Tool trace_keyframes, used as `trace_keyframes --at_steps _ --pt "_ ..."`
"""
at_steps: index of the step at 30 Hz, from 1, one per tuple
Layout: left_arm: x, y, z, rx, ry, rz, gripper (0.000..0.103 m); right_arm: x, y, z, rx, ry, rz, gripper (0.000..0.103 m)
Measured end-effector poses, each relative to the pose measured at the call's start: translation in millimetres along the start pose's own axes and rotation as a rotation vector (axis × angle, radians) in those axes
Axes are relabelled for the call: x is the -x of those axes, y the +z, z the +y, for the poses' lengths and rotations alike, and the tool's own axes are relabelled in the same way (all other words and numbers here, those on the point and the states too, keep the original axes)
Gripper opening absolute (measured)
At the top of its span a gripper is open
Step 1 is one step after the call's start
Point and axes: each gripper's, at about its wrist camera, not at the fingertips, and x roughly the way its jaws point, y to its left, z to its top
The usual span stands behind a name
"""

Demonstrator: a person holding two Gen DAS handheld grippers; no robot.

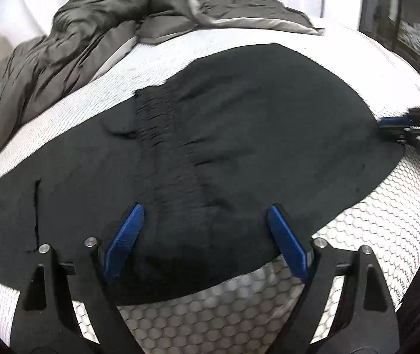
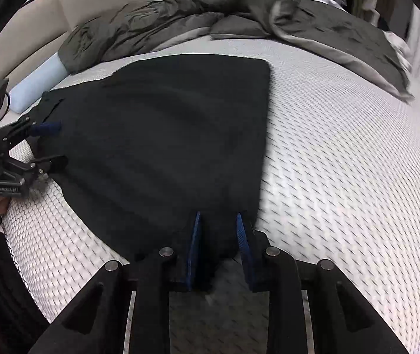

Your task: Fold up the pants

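Black pants [image 1: 239, 135] flat on bed [image 2: 342, 162]. Right gripper [image 2: 218, 236] pinching pants edge at 6 o'clock; left gripper [image 1: 207, 236] wide, straddling waistband, gripping nothing. Step: taking hold. Next, likely: left closes, both lift together, fold over.

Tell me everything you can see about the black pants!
The pants are black, soft-looking cloth with a gathered stretchy waistband and a slit pocket. They lie spread flat on the white mattress, near its front edge. The right hand-held gripper is pinching one edge. The left hand-held gripper is wide open over the waistband edge, not squeezing it.
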Motion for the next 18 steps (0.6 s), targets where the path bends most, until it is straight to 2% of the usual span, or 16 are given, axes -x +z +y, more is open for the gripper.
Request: trace_keyframes --at_steps 2,4,6,8,10,11,12,13,14,17,18 --pt "7.6 1.2 5.6 0.03 0.017 -0.022 0.085 8.3 -3.0 -13.1 -0.05 -0.013 -0.012 0.025" --pt "23.3 4.5 7.1 0.053 0.015 -0.104 0.085 21.2 1.1 -13.9 -0.066 -0.009 -0.065 0.025" --pt "31.1 11.2 0.2 0.065 -0.048 -0.172 0.085 35.0 10.2 -1.2 -0.038 0.024 -0.145 0.027" --pt "30.3 18.9 -13.3 0.046 -0.105 -0.194 0.085 31.7 24.0 23.6 0.014 0.029 -0.172 0.03" --pt "16.6 28.4 -38.4 -0.041 -0.146 -0.167 0.085 13.3 39.4 51.1 0.075 0.048 -0.148 0.03" --pt "7.5 32.1 -49.0 -0.09 -0.141 -0.143 0.084 4.1 44.0 60.8 0.103 0.056 -0.12 0.03" --pt "-7.2 34.8 -57.5 -0.133 -0.102 -0.094 0.083 -6.1 47.9 72.3 0.129 0.059 -0.089 0.031" --pt "-17.8 36.6 -58.4 -0.136 -0.083 -0.051 0.076 -19.5 50.9 80.8 0.161 0.055 -0.053 0.031" --pt "-26.1 36.7 -53.9 -0.117 -0.076 -0.02 0.075 -27.6 50.0 80.4 0.191 0.031 -0.022 0.03" --pt "-23.0 33.7 -30.1 -0.051 -0.112 -0.033 0.071 -34.4 51.2 51.7 0.137 -0.014 0.003 0.031" --pt "-18.3 30.1 -25.5 -0.044 -0.083 -0.041 0.071 -28.0 49.6 34.6 0.101 -0.04 0.005 0.031"
